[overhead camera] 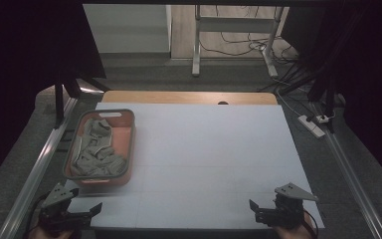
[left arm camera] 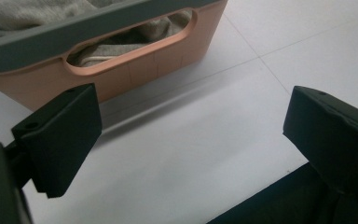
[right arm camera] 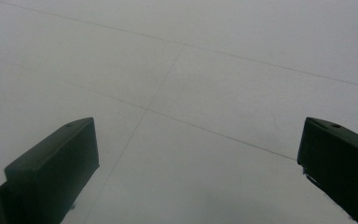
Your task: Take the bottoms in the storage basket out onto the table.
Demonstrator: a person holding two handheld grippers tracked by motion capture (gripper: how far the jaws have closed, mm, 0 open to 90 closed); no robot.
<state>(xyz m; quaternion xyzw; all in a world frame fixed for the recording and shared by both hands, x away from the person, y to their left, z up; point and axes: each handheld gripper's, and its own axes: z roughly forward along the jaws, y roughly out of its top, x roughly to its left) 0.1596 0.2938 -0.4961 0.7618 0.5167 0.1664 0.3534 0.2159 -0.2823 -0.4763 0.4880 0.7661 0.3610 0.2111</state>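
An orange basket (overhead camera: pixel 130 144) with a grey rim stands at the table's left, holding crumpled grey-beige cloths (overhead camera: pixel 97 152). My left gripper (overhead camera: pixel 84 203) rests at the near left corner, just in front of the basket, open. In the left gripper view the basket's handle slot (left arm camera: pixel 130 53) lies close ahead, cloth (left arm camera: pixel 32 11) shows over the rim, and my left gripper (left arm camera: pixel 191 116) has nothing between its wide-apart jaws. My right gripper (overhead camera: pixel 266 205) sits at the near right, open over bare white table (right arm camera: pixel 196 70); in its own view my right gripper (right arm camera: pixel 196 135) is empty too.
The white table top (overhead camera: pixel 209 149) has a wooden strip (overhead camera: pixel 189 97) along its far edge. Metal rails (overhead camera: pixel 35 169) run down both sides. A power strip (overhead camera: pixel 312 125) and cables lie on the floor at the right, and a stand's legs (overhead camera: pixel 196 55) rise behind.
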